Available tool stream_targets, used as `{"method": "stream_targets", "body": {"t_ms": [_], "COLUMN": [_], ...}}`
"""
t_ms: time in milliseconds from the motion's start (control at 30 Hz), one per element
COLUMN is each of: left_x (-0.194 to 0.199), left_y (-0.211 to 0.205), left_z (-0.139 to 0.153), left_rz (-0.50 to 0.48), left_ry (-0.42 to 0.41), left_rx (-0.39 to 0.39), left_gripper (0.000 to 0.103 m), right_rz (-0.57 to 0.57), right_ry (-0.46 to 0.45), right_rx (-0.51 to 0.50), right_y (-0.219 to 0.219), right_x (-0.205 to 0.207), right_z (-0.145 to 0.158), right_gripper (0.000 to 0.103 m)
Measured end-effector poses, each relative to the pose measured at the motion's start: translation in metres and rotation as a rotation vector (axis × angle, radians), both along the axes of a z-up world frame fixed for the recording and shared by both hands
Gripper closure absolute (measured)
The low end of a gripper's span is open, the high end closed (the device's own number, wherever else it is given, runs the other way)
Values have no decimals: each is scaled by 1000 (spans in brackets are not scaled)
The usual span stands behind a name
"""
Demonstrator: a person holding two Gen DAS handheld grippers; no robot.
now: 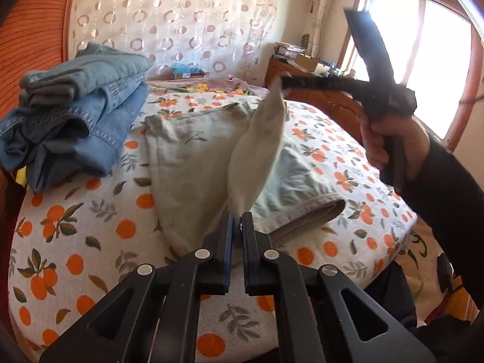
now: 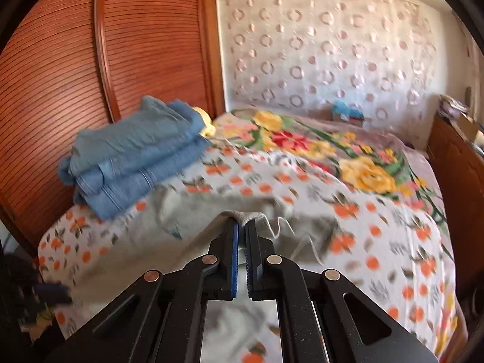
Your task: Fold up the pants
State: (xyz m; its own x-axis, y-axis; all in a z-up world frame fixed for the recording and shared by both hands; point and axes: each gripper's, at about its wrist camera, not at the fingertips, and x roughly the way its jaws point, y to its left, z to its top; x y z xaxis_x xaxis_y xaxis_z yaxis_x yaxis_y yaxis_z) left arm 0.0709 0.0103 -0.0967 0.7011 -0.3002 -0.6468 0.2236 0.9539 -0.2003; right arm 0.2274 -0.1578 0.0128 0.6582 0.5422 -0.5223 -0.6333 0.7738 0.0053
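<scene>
Light grey-beige pants (image 1: 193, 163) lie on the orange-print bedspread (image 1: 75, 227). My left gripper (image 1: 237, 216) is shut on one edge of the pants, lifting a fold (image 1: 257, 157) off the bed. My right gripper (image 1: 281, 80), seen in the left wrist view, is shut on the other end of the raised fold, held high. In the right wrist view my right gripper (image 2: 241, 225) pinches grey pants fabric (image 2: 248, 216), with the rest of the pants (image 2: 193, 211) blurred below.
A stack of folded blue jeans (image 1: 81, 112) sits at the bed's left, by a brown slatted wardrobe (image 2: 75, 60). A floral blanket (image 2: 348, 157) covers the far bed. A wooden cabinet (image 1: 302, 78) with clutter stands by the window (image 1: 423, 60).
</scene>
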Motion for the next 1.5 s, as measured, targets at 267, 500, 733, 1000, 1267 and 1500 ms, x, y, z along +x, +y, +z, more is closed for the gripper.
{"method": "stream_targets", "body": {"t_ms": [267, 500, 733, 1000, 1267, 1500], "left_x": [-7, -13, -16, -10, -3, 5], "left_y": [14, 21, 29, 38, 42, 34], "left_z": [-7, -16, -17, -18, -10, -7], "left_rz": [40, 55, 74, 138, 148, 140], "left_ry": [17, 38, 40, 94, 84, 78], "left_rx": [-30, -47, -51, -70, -27, -3], "left_gripper": [96, 96, 96, 87, 65, 61], "right_rz": [95, 150, 178, 105, 58, -13], "right_ry": [-17, 20, 61, 5, 19, 68], "right_rx": [-1, -6, -4, -84, -57, -90], "right_y": [73, 107, 124, 106, 30, -12], "right_x": [21, 51, 72, 67, 69, 80], "right_z": [-5, -18, -23, -21, -27, -42], "right_gripper": [99, 99, 99, 80, 75, 75]}}
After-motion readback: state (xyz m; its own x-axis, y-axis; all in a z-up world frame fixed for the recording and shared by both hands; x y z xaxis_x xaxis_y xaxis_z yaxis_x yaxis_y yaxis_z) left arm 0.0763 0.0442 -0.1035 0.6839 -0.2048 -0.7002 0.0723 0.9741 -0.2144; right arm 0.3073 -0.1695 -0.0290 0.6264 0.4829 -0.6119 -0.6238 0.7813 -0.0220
